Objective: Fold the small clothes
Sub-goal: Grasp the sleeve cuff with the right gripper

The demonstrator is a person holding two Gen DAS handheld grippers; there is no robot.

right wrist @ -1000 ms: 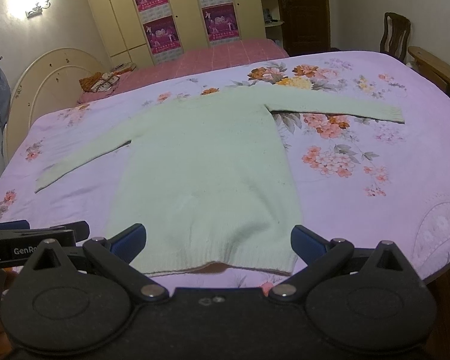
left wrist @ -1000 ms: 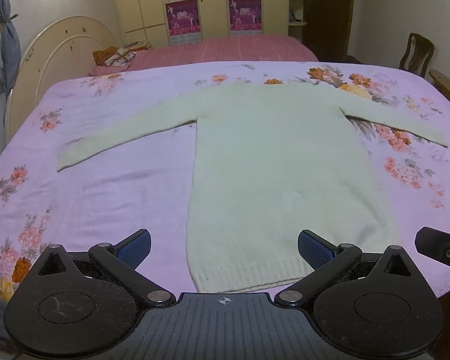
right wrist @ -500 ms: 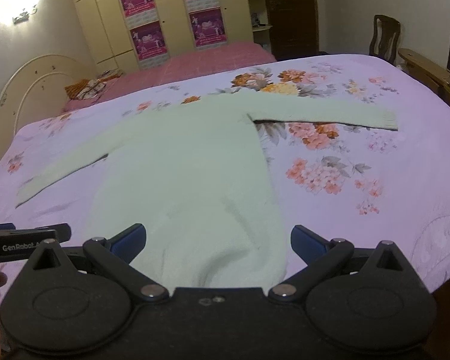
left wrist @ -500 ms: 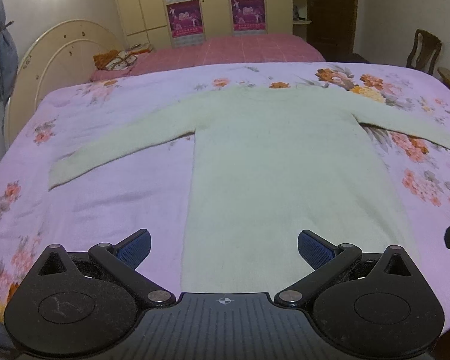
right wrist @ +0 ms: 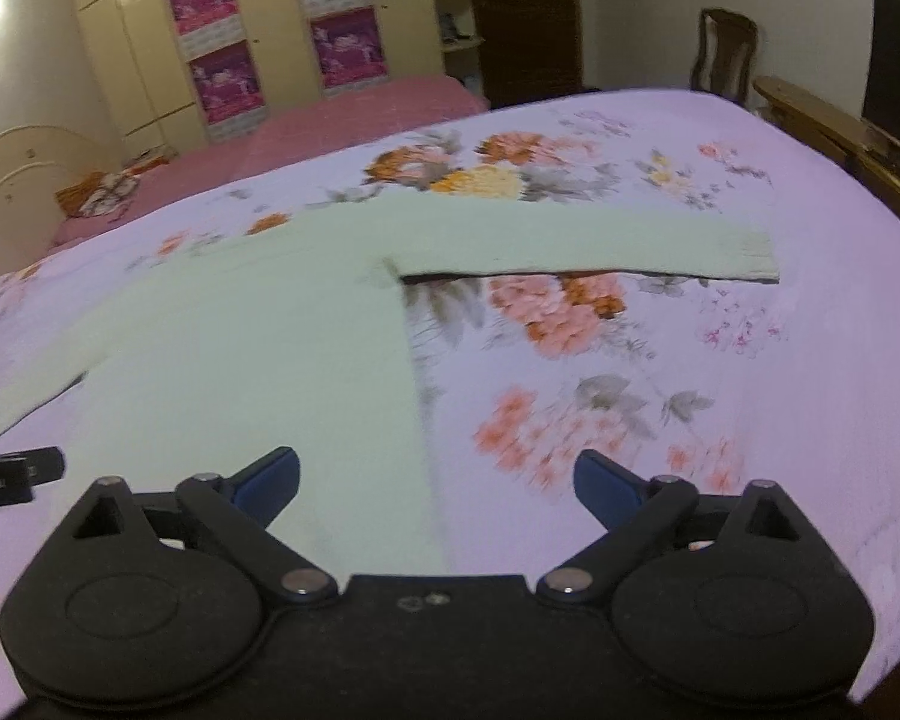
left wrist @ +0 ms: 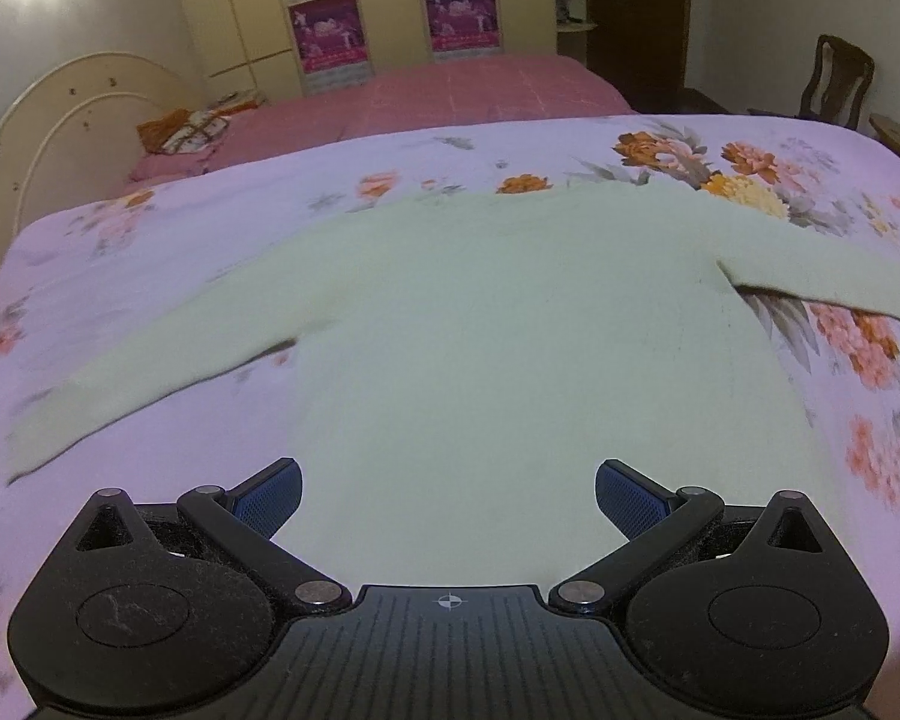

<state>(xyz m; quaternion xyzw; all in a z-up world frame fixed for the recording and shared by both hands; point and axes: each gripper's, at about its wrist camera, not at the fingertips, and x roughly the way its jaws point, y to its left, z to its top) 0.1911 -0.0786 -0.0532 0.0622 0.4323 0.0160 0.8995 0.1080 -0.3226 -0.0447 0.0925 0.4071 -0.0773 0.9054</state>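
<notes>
The pale green, long-sleeved knitted sweater [left wrist: 510,348] lies flat and face up on the bed, body toward the cameras and both sleeves spread sideways. It looks soft, light and limp: a fuzzy knit that will likely drape and sag from any single pinch, stretch a little under pull, and cling to the cloth beneath it instead of sliding cleanly. It is not fragile, but a pinch taken too deep could gather the bedspread too.

The right sleeve [right wrist: 600,246] runs out straight to a ribbed cuff [right wrist: 756,252], which seems the firmest place to grip; the cuff of the left sleeve [left wrist: 150,384] lies at the left of the left wrist view. For a first fold, the cuffs or the shoulder seams look like the best holds, with the ribbed hem out of sight below both cameras.

The left claw [left wrist: 447,495] hovers above the lower body of the sweater, its jaws wide and empty. The right claw [right wrist: 437,483] hangs over the sweater's right side edge, jaws likewise spread wide with nothing between them.

Beneath is a lilac floral bedspread [right wrist: 750,420]. Beyond it stand a pink-covered second bed [left wrist: 450,90], a cream wardrobe with magenta posters [left wrist: 390,6] and a dark wooden chair [right wrist: 723,48].
</notes>
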